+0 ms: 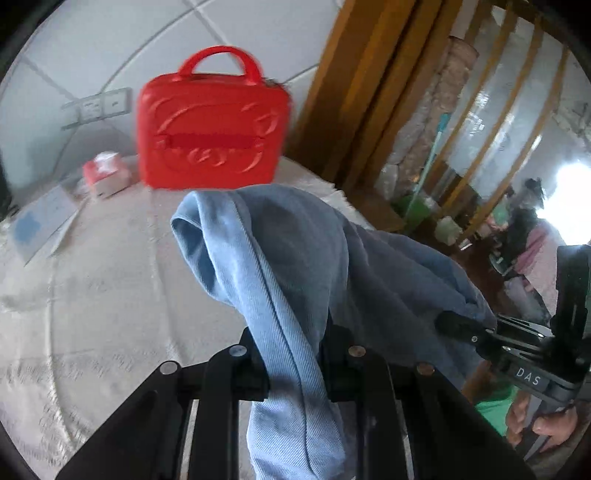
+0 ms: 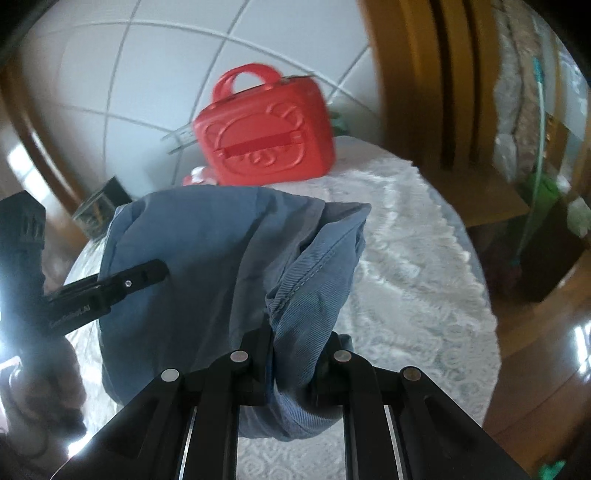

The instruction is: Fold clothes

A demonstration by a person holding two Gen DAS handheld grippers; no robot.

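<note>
Looks like someone's home: lace tablecloth (image 2: pixel 406 258), red kids' suitcase (image 1: pixel 212 122), tiled wall (image 1: pixel 258 29), wooden door frame (image 1: pixel 354 85).

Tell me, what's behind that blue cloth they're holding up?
Behind the blue cloth, pinched by the left gripper and right gripper, a red case stands on the white lace tablecloth by a tiled wall. The table beneath the cloth is hidden.

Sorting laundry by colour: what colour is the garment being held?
Light blue garment, a twill weave; clearest in the left wrist view.
</note>
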